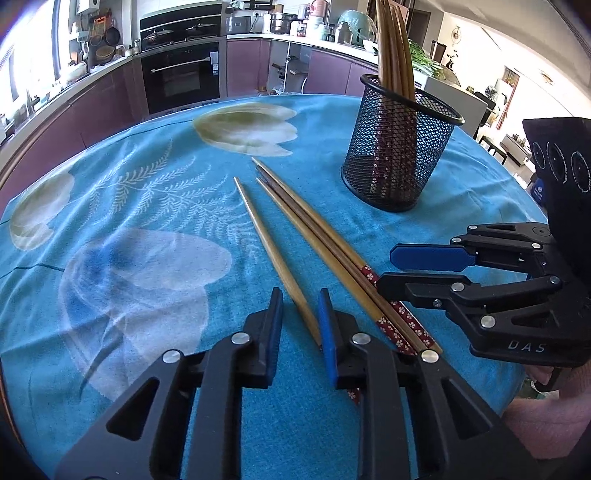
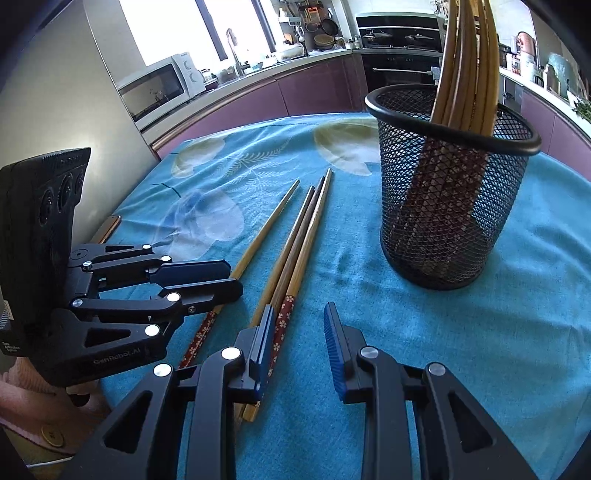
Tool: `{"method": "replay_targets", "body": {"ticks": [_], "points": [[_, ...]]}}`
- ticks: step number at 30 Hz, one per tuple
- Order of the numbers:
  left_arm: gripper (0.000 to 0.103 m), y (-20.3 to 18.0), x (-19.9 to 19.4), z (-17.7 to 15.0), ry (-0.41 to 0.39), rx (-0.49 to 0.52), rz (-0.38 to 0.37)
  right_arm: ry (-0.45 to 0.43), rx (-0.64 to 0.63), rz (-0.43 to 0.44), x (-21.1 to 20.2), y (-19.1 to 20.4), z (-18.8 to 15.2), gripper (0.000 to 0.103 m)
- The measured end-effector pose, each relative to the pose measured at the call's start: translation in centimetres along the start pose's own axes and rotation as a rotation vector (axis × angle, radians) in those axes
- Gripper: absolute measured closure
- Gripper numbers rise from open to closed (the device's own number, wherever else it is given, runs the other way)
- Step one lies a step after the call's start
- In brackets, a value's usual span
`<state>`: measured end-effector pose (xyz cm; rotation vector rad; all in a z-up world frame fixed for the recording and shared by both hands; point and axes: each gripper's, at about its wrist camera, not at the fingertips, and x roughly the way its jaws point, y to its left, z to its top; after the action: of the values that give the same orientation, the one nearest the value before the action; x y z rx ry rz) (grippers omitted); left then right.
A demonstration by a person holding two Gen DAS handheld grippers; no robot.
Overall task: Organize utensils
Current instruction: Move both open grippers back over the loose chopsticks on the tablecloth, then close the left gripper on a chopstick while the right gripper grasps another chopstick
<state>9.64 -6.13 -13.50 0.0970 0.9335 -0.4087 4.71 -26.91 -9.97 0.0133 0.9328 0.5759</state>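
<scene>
While four loose chopsticks are lying on the worktop beside the mesh holder, the left gripper is straddling one, jaws narrowly apart; the right gripper is gaping beside the others. Light, stiff, slippery sticks are best pinched near their thick ends.

A round table covered by a turquoise cloth printed with pale tulips and ferns stands in a kitchen. Behind it runs a curved row of glossy mauve base cabinets under a pale countertop. A black built-in oven sits in the middle, with lidded pans on the black hob above. A white microwave rests on the counter near a bright window that floods the room with daylight. A tall brushed-steel refrigerator stands at the left. Pots and jars crowd the far counter.
</scene>
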Motion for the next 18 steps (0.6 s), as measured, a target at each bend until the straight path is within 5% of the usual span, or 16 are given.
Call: {"method": "replay_targets", "body": {"ticks": [18], "points": [[0.083, 1.2, 1.5, 2.3, 0.017, -0.009, 0.03, 0.017, -0.052, -0.112, 2.5, 0.5, 2.9, 0.08]]}}
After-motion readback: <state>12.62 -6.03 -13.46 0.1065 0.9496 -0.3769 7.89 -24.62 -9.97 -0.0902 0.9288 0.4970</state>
